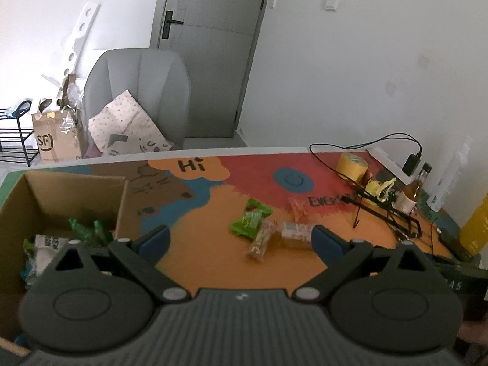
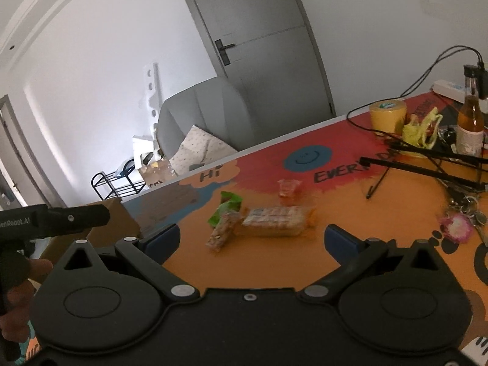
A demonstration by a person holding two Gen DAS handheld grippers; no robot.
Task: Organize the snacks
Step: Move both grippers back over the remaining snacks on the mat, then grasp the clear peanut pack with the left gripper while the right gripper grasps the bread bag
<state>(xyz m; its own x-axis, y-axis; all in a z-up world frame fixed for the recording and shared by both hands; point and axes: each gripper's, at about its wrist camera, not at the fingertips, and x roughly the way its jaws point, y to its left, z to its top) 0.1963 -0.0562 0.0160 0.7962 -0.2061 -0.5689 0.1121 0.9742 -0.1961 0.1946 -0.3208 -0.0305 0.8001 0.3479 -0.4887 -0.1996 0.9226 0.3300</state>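
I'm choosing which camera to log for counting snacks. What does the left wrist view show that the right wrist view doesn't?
Only the left wrist view looks into the cardboard box, with green snack packets inside. Only the right wrist view shows the pink keychain and the left gripper from outside. Both show the clear biscuit pack, nut bar, green packet, yellow tape roll and amber bottle.
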